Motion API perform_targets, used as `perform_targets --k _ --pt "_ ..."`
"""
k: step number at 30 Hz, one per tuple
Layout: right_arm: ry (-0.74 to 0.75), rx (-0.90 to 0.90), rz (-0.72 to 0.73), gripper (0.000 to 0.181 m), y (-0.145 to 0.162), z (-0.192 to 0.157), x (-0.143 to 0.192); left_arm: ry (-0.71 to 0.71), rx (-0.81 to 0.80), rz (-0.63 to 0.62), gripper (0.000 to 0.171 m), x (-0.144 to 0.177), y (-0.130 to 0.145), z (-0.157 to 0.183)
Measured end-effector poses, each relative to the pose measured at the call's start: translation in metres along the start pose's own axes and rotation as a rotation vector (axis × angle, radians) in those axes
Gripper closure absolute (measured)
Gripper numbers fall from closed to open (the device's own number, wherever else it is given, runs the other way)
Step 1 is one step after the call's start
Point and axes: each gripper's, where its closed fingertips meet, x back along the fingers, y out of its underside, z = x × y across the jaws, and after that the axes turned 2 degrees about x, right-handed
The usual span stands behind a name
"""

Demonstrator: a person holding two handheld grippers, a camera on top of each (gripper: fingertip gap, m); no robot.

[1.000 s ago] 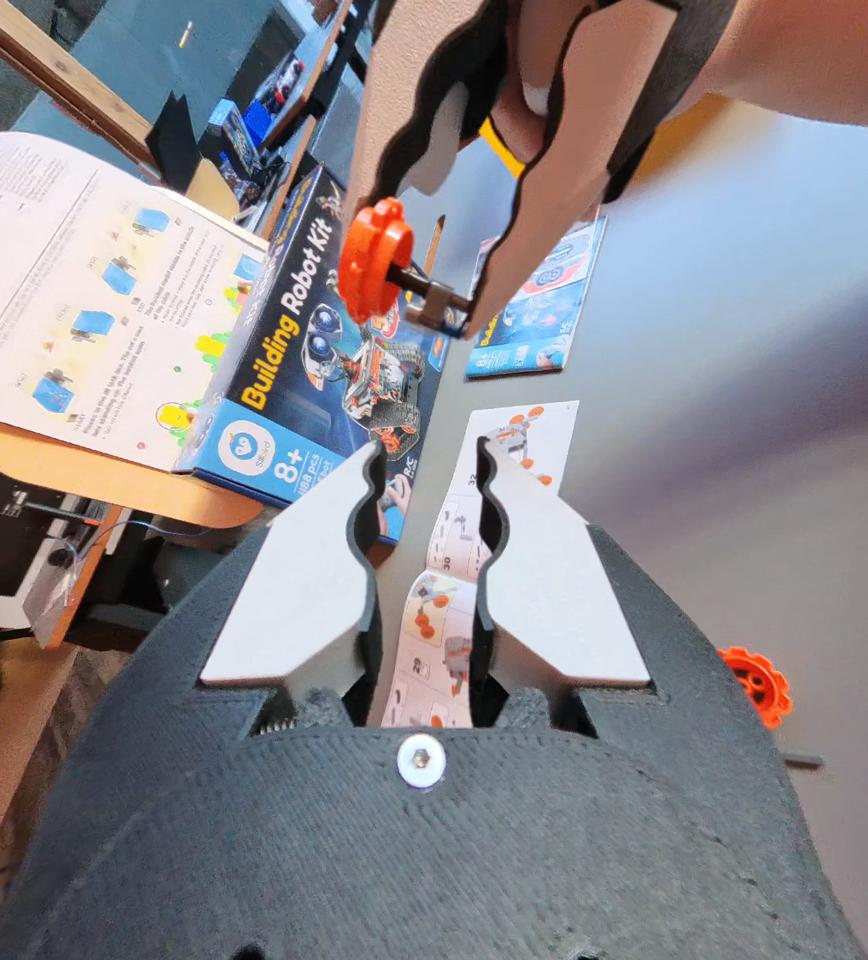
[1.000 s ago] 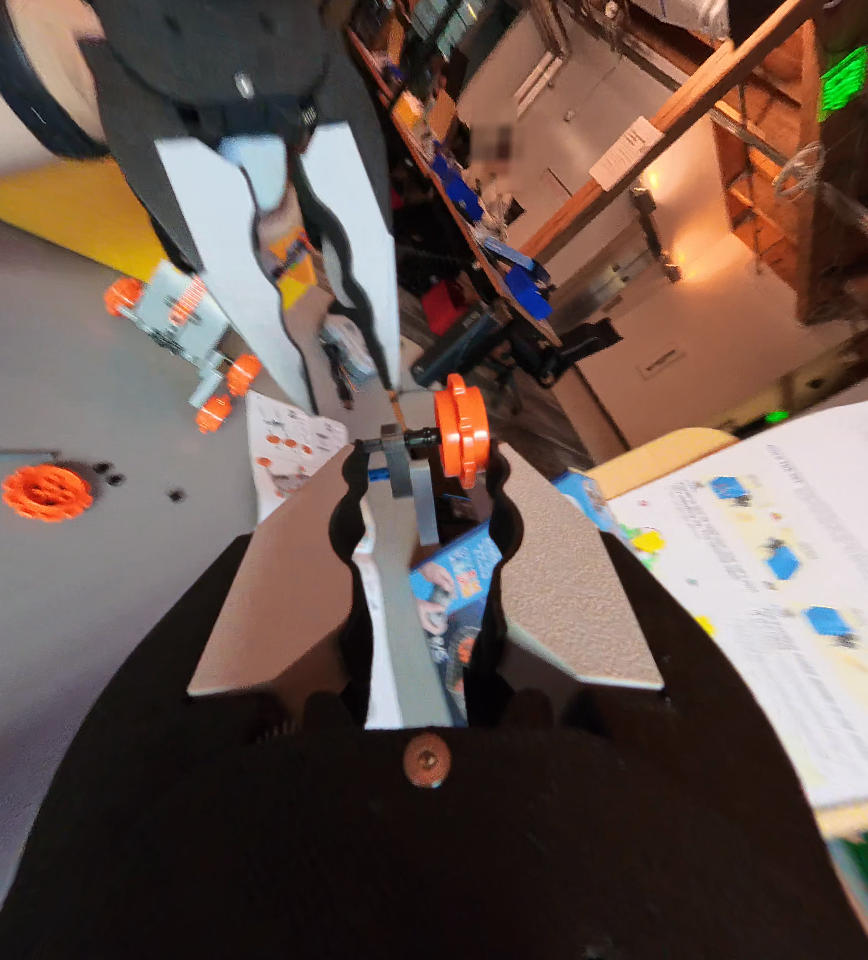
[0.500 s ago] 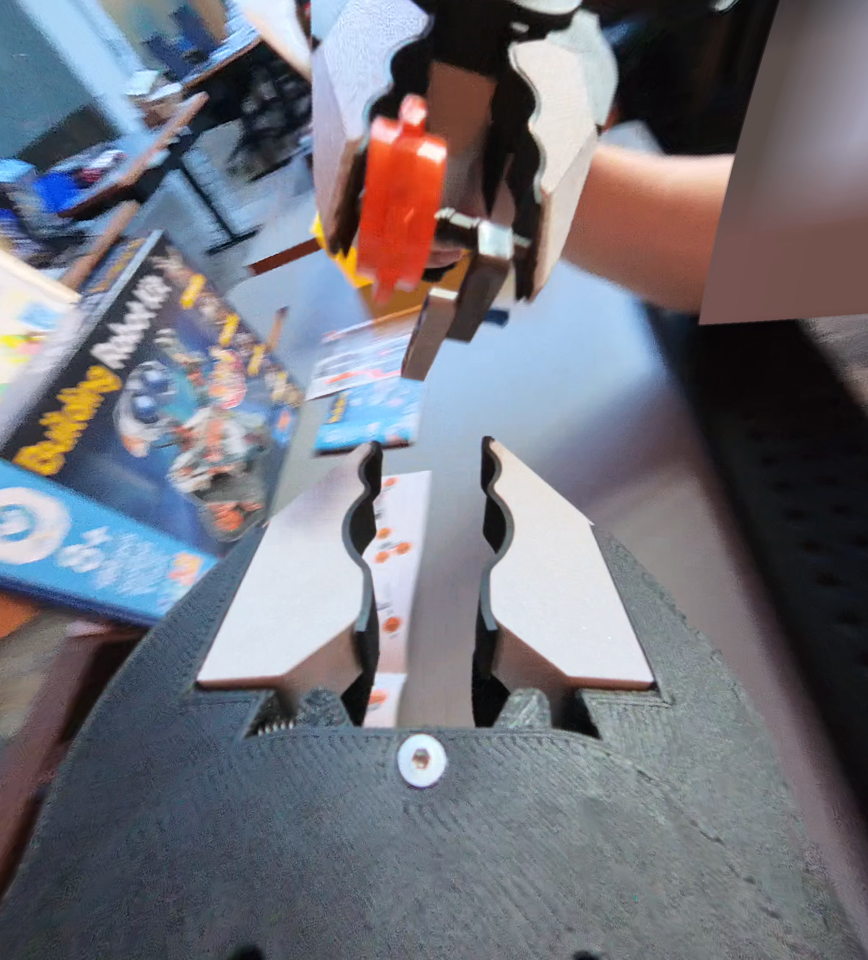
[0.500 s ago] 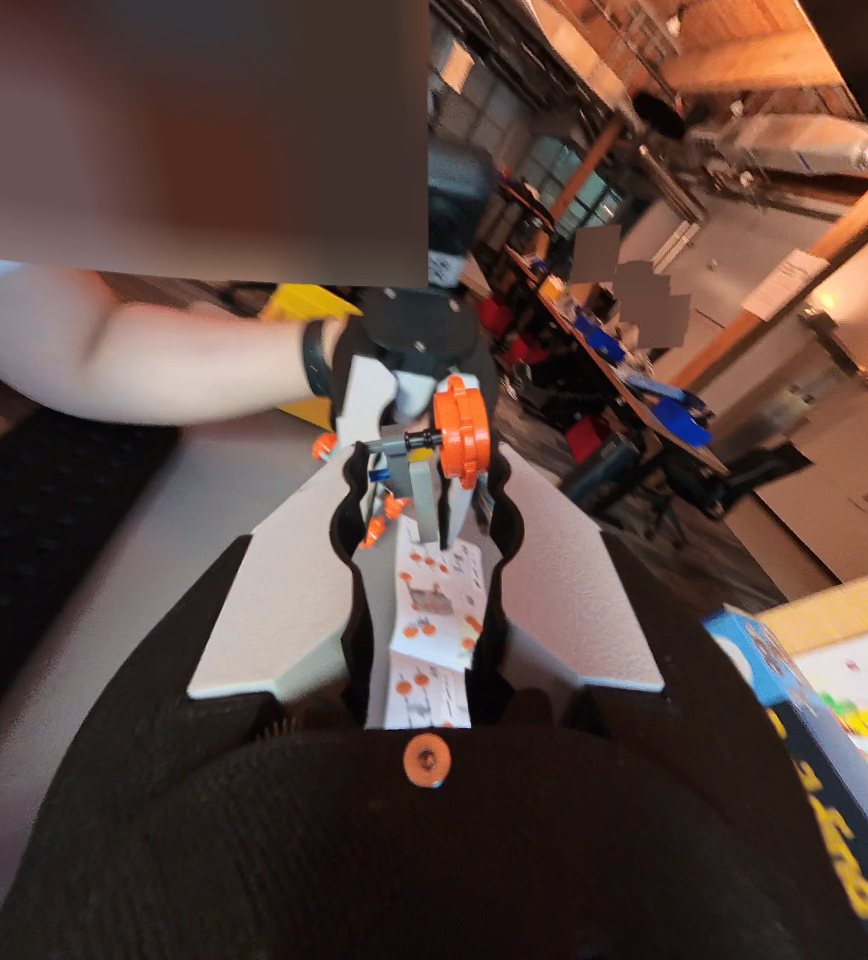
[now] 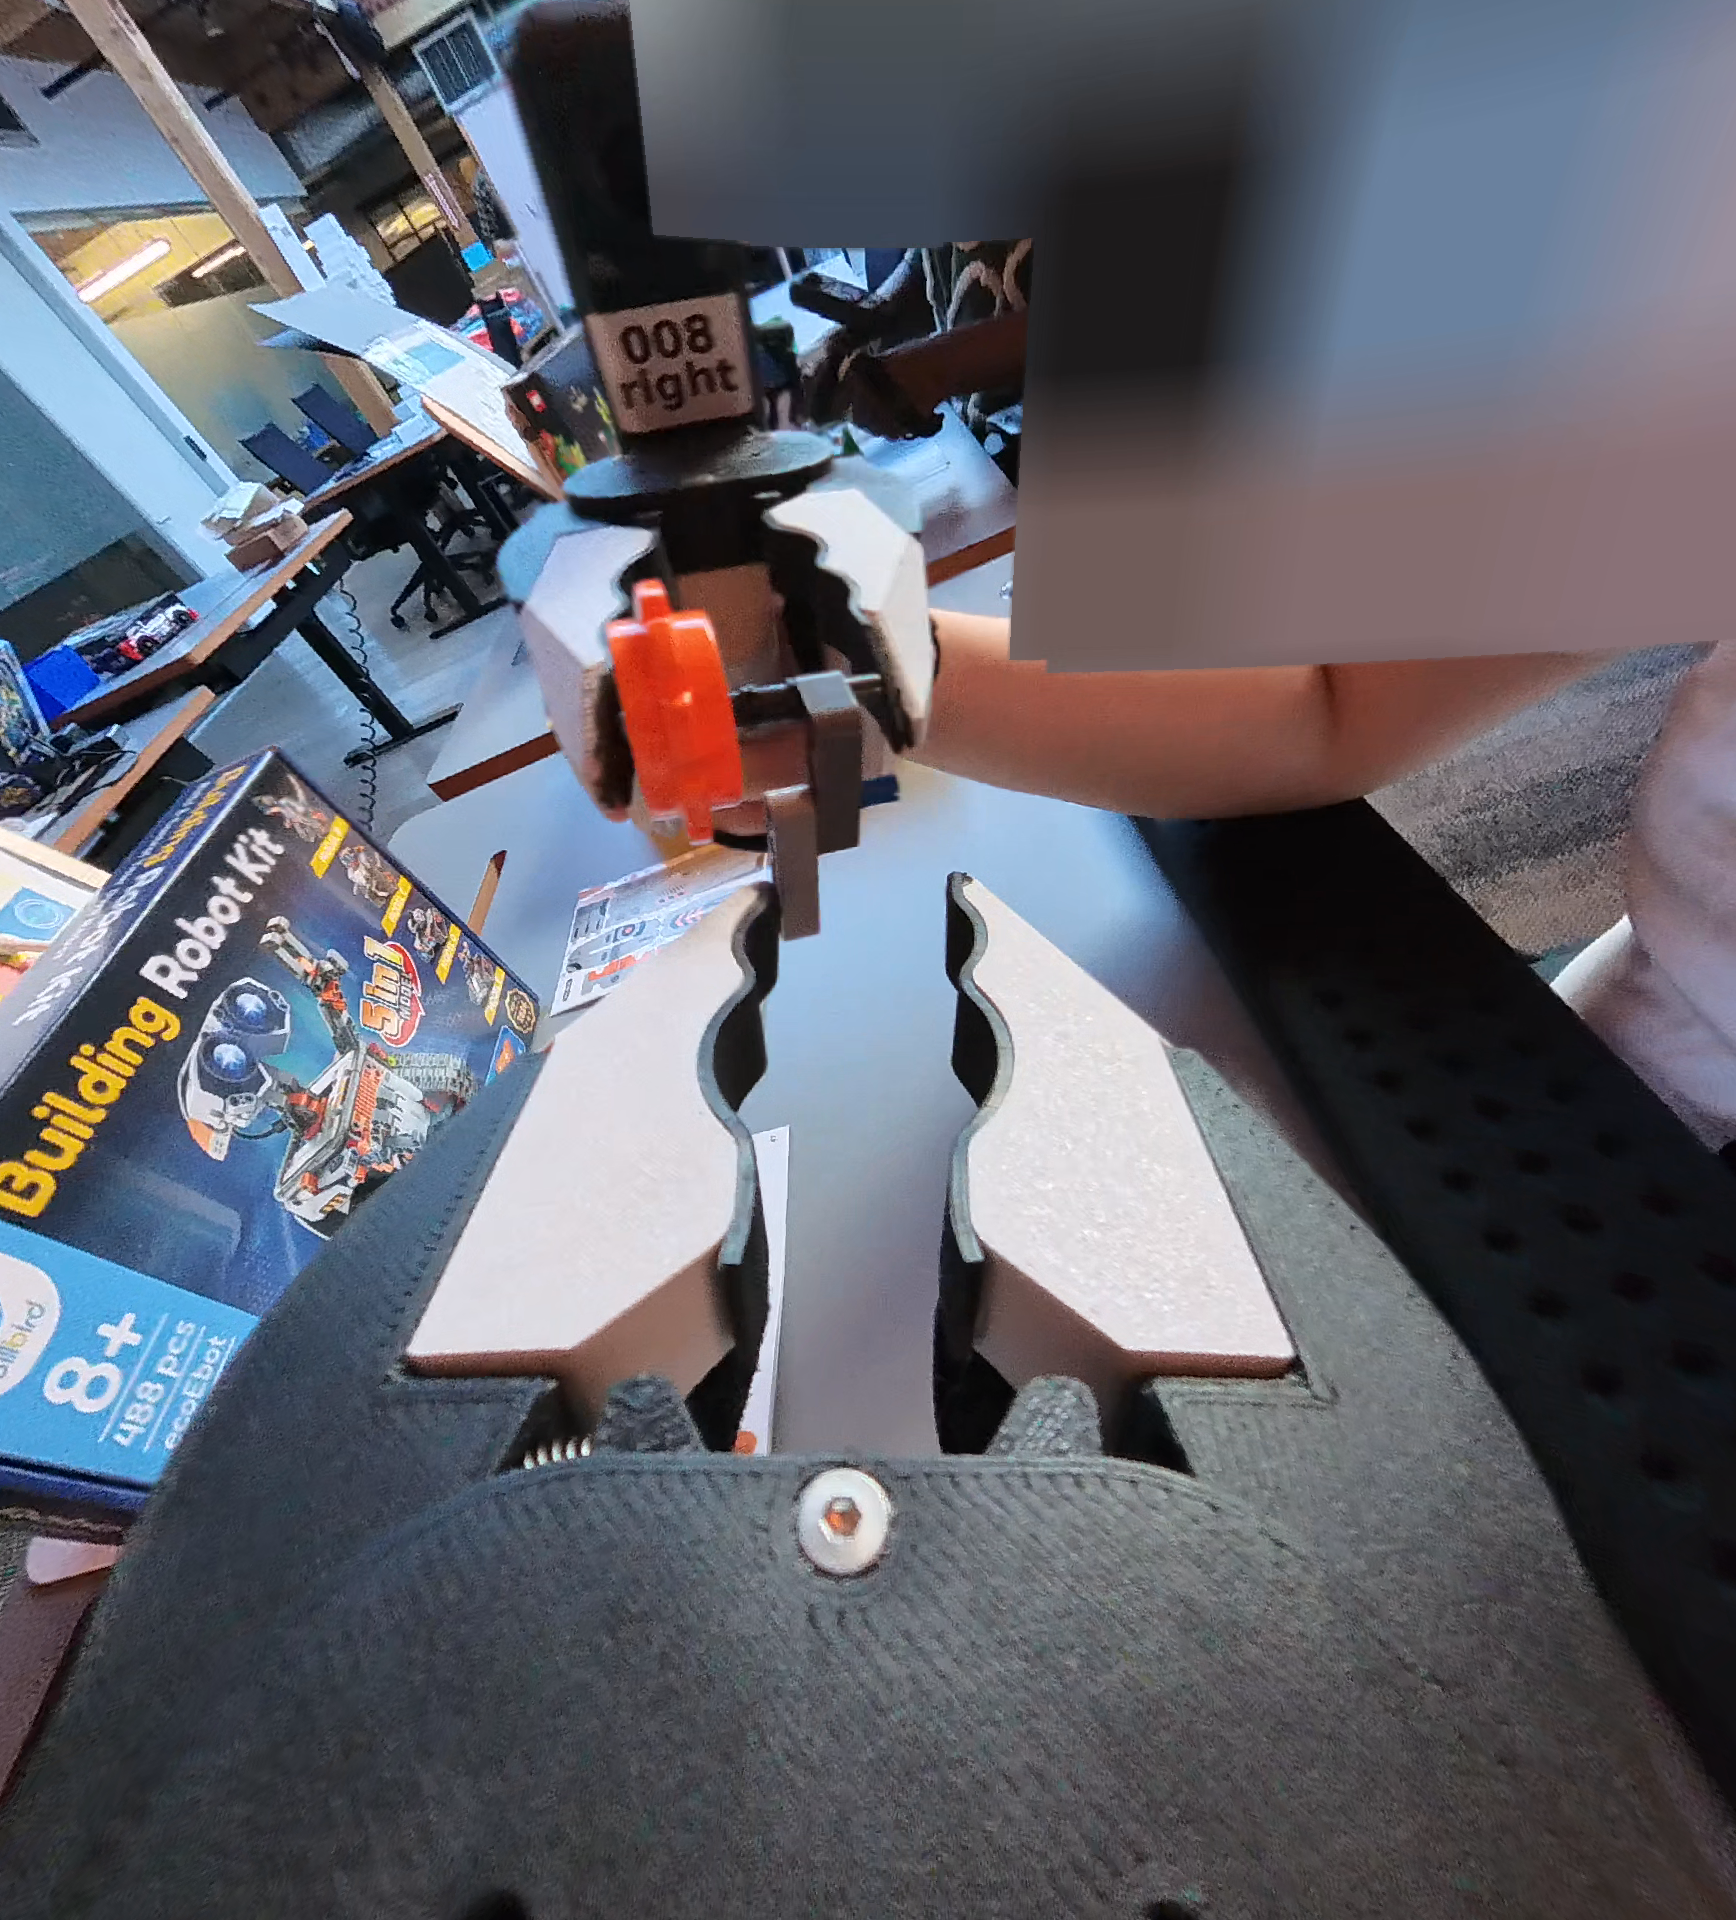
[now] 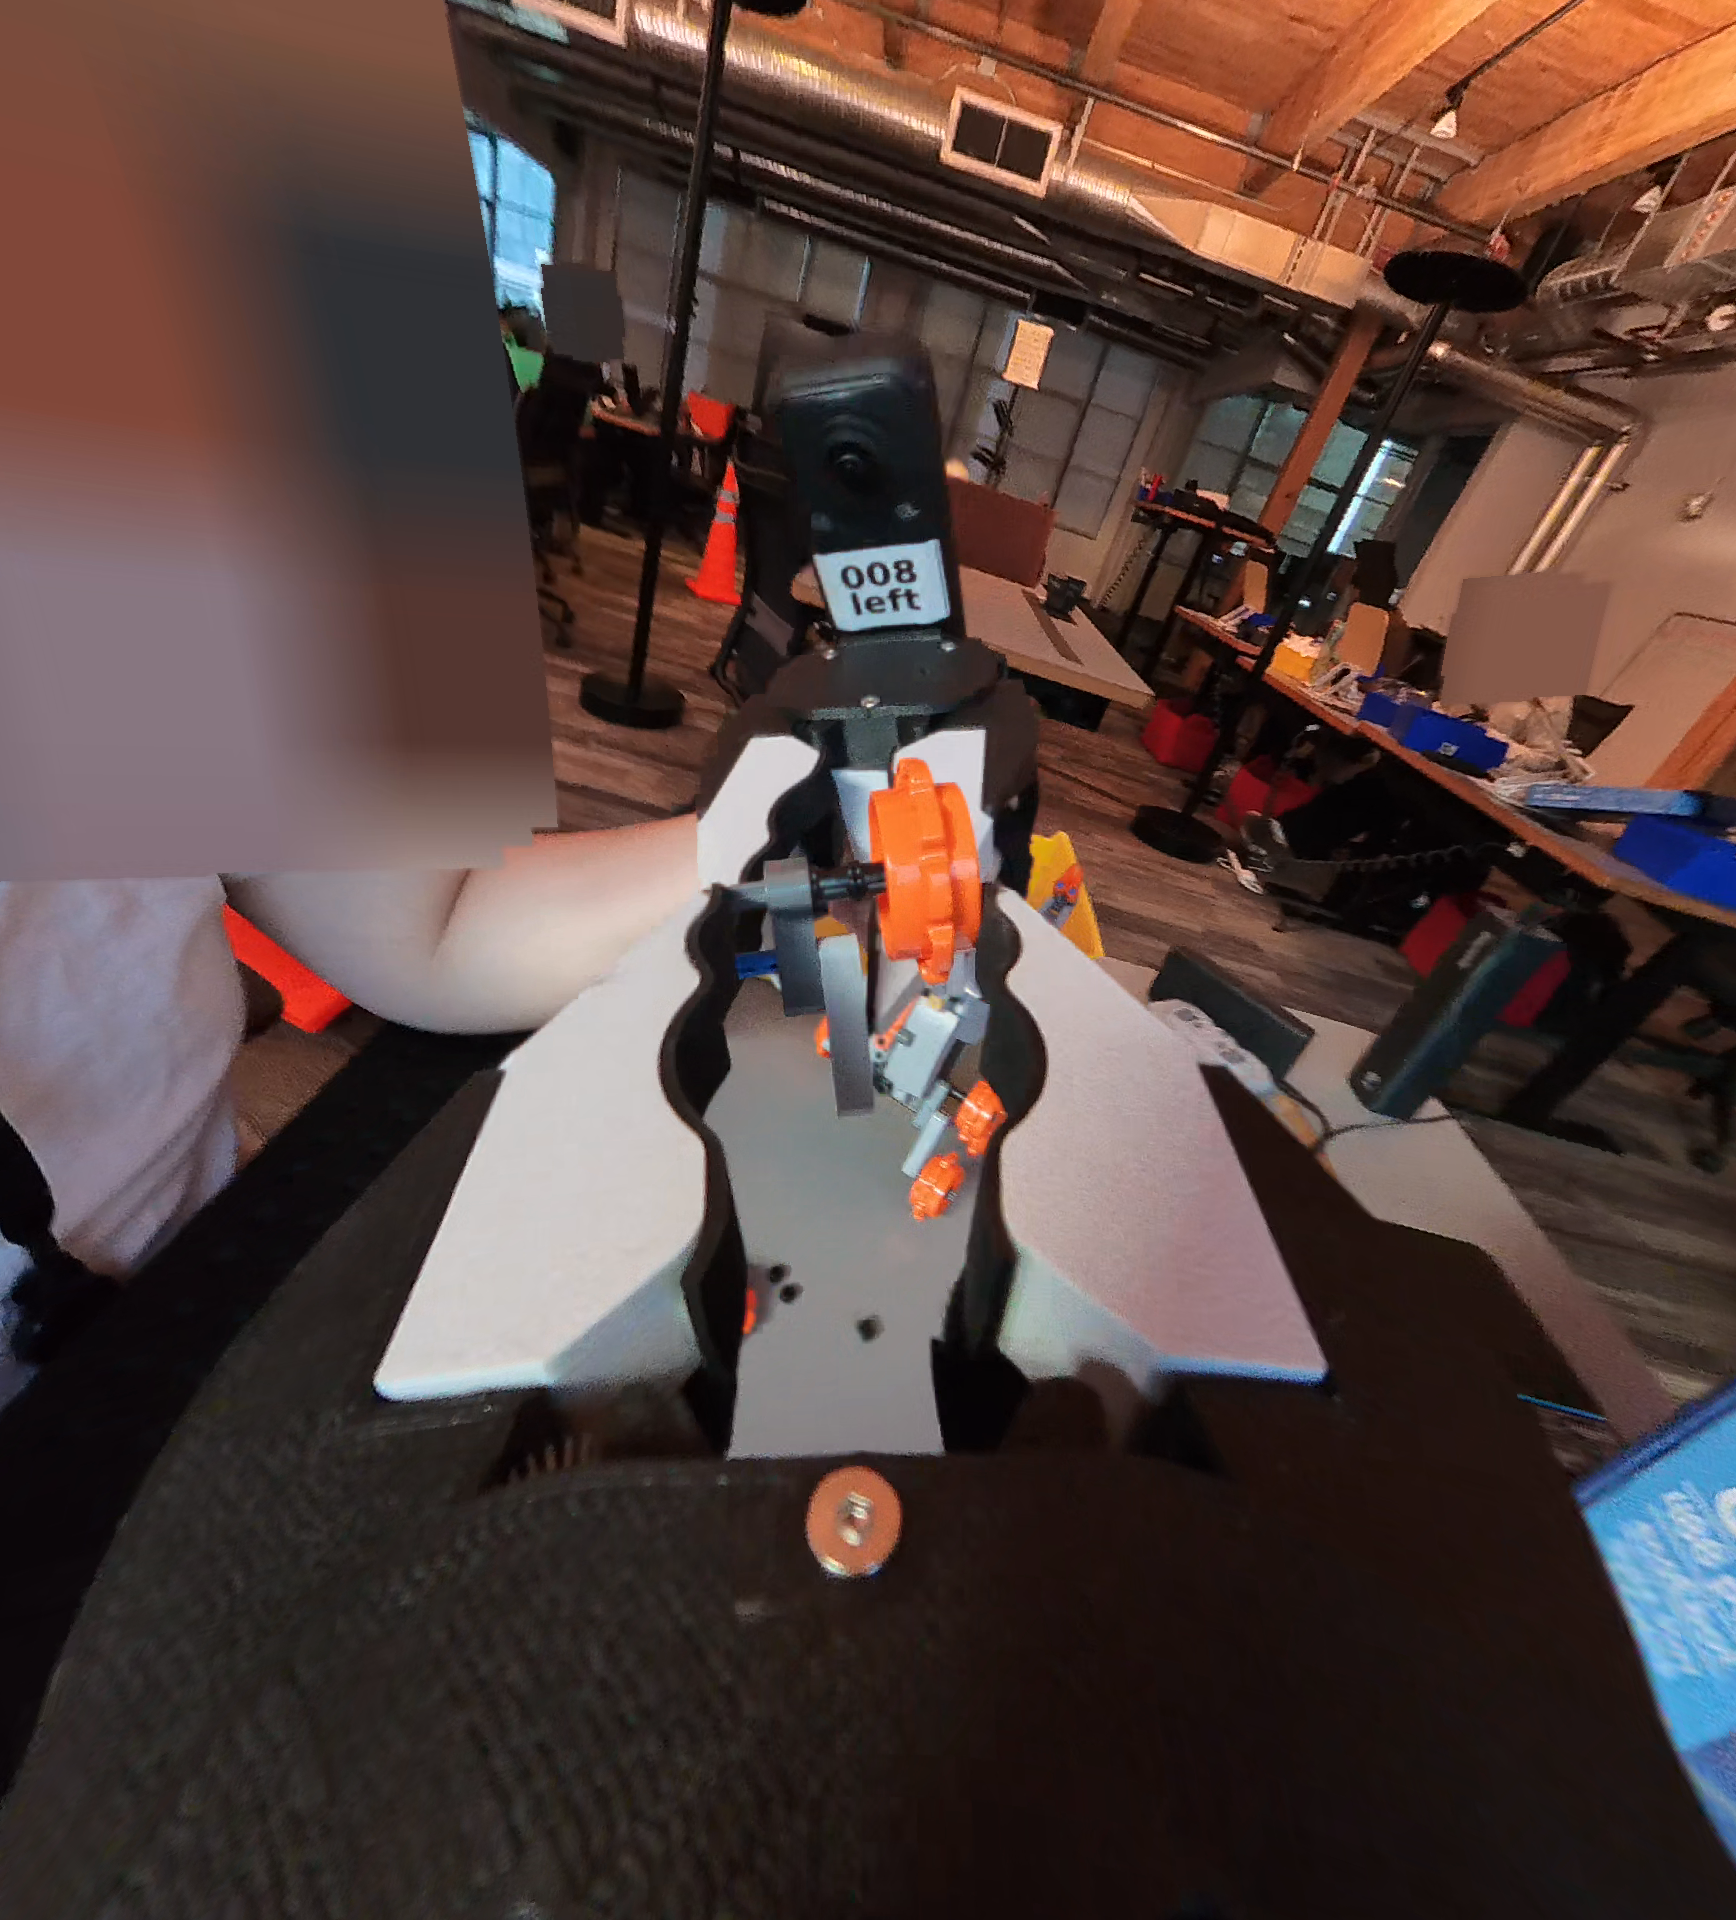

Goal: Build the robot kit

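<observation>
Left gripper (image 5: 848, 997) has its jaws spread, nothing in them, hovering over the grey desk (image 5: 1051, 883) beside the kit box (image 5: 199, 1091). Right gripper (image 6: 848, 935) jaws pinch a small assembly: orange wheel (image 6: 924, 871) on a black axle through a grey beam (image 6: 843, 1029), held up in the air.

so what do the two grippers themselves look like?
Both match: the left gripper and right gripper have black ridged printed bodies, pale flat-faced jaws with wavy black inner edges, and a silver screw at the centre. Each carries a black camera with a white label. The person wears a white short-sleeved top.
</observation>
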Motion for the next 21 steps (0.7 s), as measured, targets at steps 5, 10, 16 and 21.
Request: perform_targets --k 5,10,16,21 --pt "-0.149 -0.225 0.119 0.135 0.006 -0.002 0.004 0.028 0.015 -0.009 0.144 -0.013 0.004 0.003" --pt "-0.274 -0.379 0.257 0.135 0.008 0.000 0.013 0.022 0.029 0.019 0.154 -0.020 0.004 -0.001" --pt "-0.329 -0.582 0.451 0.136 0.005 0.018 0.026 -0.055 0.097 0.070 0.152 -0.027 0.001 -0.019" --pt "-0.285 -0.665 0.485 0.136 0.018 0.035 0.023 -0.063 0.135 0.052 0.152 -0.030 0.009 -0.025"
